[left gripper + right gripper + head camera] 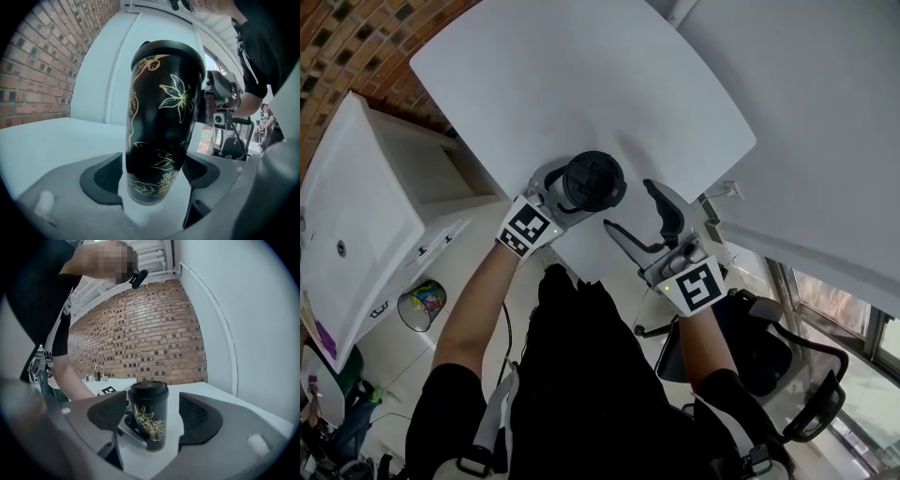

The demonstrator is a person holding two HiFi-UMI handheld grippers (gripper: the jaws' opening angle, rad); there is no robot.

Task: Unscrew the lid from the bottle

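A black bottle (592,184) with gold flower print stands upright on the white table (581,75), its black lid (594,176) on top. My left gripper (555,192) is shut on the bottle's lower body; in the left gripper view both pads (105,176) press the bottle (161,122) near its base. My right gripper (630,208) hangs open just right of the bottle, nothing between its fingers. In the right gripper view the bottle (149,420) and lid (148,387) stand ahead of the spread jaws, apart from both pads (197,416).
A second white table (825,122) lies to the right. A white counter with a sink (356,206) is at the left, a bin (422,305) on the floor below it. An office chair (797,375) stands behind my right arm. A brick wall (140,333) is beyond.
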